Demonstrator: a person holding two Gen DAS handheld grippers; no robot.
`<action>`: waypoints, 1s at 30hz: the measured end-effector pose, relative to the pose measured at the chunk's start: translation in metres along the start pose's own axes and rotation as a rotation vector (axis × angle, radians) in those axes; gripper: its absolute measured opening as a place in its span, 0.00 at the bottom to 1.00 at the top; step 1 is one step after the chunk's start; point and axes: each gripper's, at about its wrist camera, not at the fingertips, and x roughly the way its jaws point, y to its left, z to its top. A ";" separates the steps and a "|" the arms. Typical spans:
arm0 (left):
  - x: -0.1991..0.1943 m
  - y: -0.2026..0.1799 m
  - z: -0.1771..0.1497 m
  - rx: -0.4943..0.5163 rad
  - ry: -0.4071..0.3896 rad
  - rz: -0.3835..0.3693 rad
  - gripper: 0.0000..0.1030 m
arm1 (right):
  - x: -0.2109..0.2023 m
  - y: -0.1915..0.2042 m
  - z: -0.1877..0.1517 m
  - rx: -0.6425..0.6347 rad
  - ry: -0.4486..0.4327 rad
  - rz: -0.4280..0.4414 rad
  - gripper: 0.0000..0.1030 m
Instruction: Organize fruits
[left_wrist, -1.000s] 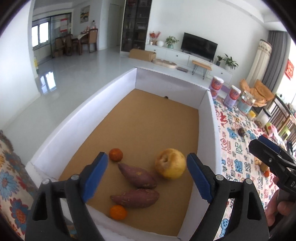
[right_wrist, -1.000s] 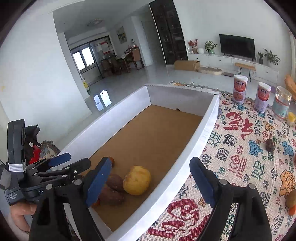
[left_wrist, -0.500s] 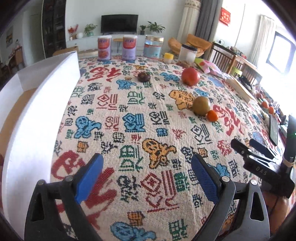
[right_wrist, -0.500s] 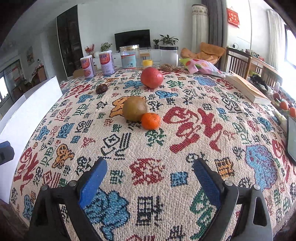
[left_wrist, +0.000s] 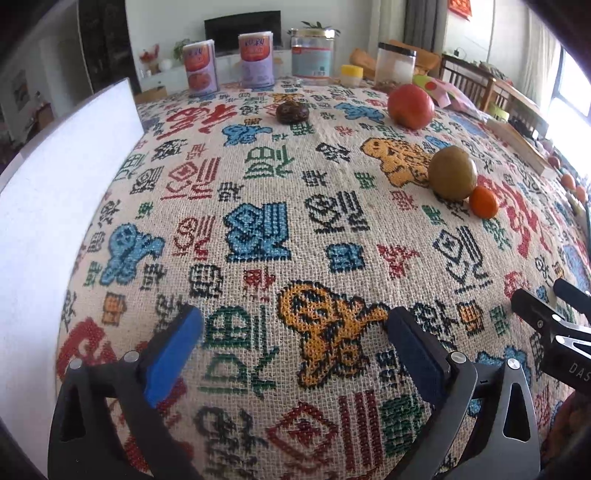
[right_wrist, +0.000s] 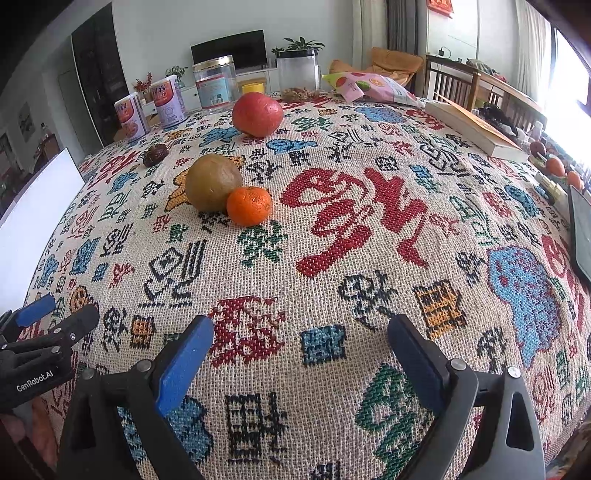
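Observation:
On the patterned tablecloth lie a red round fruit (left_wrist: 410, 106) (right_wrist: 257, 114), a brown-green round fruit (left_wrist: 452, 178) (right_wrist: 213, 182) touching a small tangerine (left_wrist: 484, 201) (right_wrist: 248, 205), and a dark brown small fruit (left_wrist: 291, 112) (right_wrist: 155, 155). My left gripper (left_wrist: 294, 319) hovers over bare cloth well short of them, jaws opening, nothing between them. My right gripper (right_wrist: 300, 325) hangs over the cloth in front of the tangerine, jaws opening and empty. The white box wall (left_wrist: 55, 221) (right_wrist: 33, 214) stands at the left. Each gripper shows at the edge of the other's view.
Two printed cans (left_wrist: 199, 68) and clear jars (right_wrist: 216, 83) line the table's far edge, with a small yellow tub (right_wrist: 253, 88). A snack bag (right_wrist: 373, 85), a book (right_wrist: 476, 129) and a dark tablet (right_wrist: 581, 229) lie on the right.
Both grippers swung away from the box holding the sweet potatoes and fruit, over to the tablecloth, and came down closer to it. Their jaws spread wider.

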 end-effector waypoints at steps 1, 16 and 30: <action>0.001 0.000 0.000 0.002 0.001 0.001 0.99 | 0.001 0.002 0.000 -0.012 0.006 -0.007 0.95; 0.002 0.000 0.001 0.002 0.002 0.000 0.99 | 0.003 0.008 0.000 -0.043 0.026 -0.025 1.00; 0.001 0.000 0.001 0.002 0.002 0.000 0.99 | 0.003 0.008 0.000 -0.044 0.026 -0.025 1.00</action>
